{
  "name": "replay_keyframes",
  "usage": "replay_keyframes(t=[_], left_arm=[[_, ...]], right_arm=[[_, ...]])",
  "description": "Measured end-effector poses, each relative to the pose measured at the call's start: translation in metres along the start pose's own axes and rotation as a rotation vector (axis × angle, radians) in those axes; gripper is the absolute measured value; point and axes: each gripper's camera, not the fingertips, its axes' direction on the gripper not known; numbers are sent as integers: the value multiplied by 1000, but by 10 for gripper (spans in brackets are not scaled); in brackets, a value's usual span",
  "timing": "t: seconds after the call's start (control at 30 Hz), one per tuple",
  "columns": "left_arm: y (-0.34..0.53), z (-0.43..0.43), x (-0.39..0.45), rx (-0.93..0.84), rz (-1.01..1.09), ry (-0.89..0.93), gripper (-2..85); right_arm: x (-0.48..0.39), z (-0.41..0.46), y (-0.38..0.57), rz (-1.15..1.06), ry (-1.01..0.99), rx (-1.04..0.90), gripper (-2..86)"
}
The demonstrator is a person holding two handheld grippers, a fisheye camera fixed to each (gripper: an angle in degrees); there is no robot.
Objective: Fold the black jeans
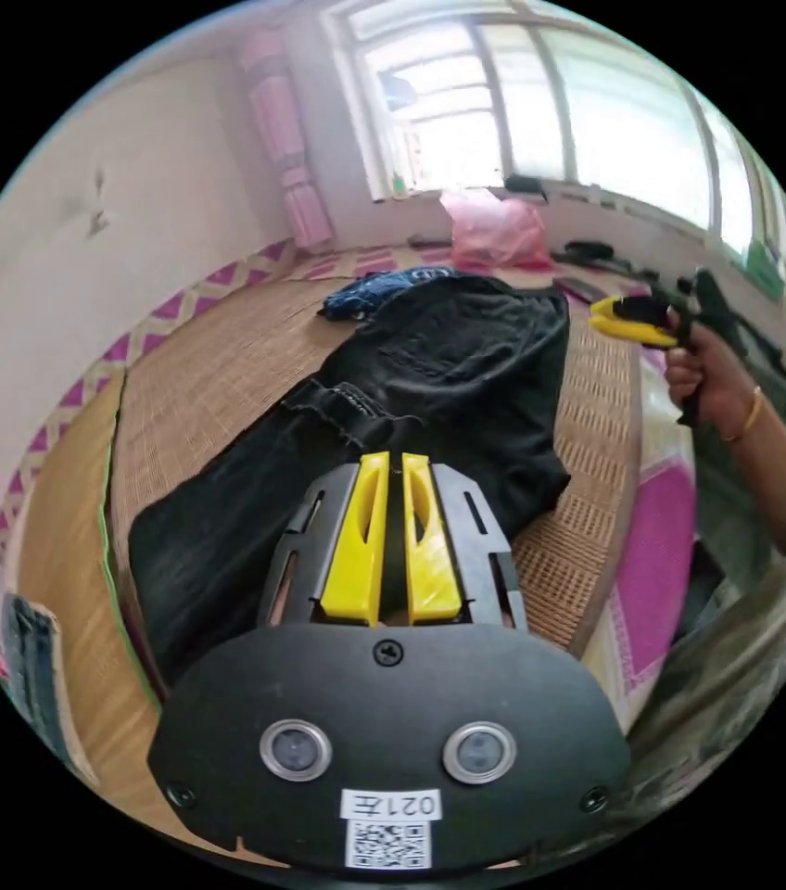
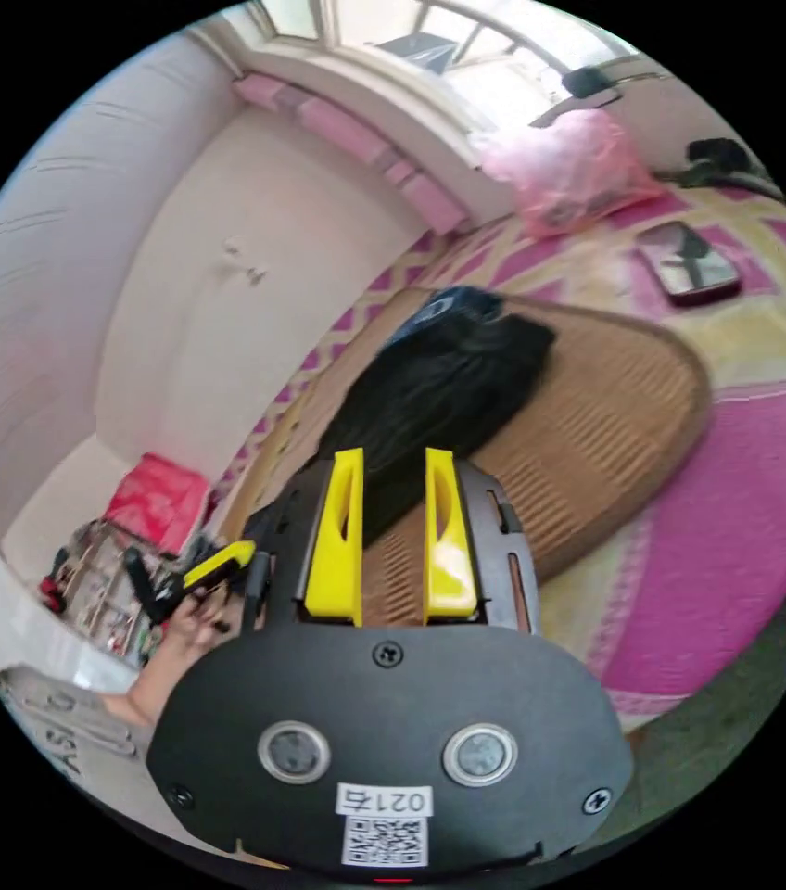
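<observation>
Black jeans (image 1: 430, 389) lie half-folded on my mat (image 1: 226, 371); left claw (image 1: 393, 464) nearly together, right claw (image 2: 393, 459) apart, both empty.

Bare woven mat (image 2: 615, 408) beside the black jeans (image 2: 439, 389) lies open — a phone (image 2: 690, 264) (farther off) intrudes.

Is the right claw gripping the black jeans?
No. The right claw is open above the mat, clear of the black jeans.

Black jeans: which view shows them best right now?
The left gripper view. The black jeans lie spread across the woven mat, with pocket, hem and folds readable. The right gripper view shows them smaller, blurred and partly behind that gripper's tongs.
</observation>
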Motion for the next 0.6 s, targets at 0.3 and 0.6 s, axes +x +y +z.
replay_keyframes(t=[0.3, 0.6], left_arm=[[81, -59, -118, 28, -286, 77, -9], [190, -94, -198, 66, -548, 173, -10]], right_arm=[[69, 18, -66, 399, 35, 17, 128], [31, 46, -71, 438, -125, 52, 29]])
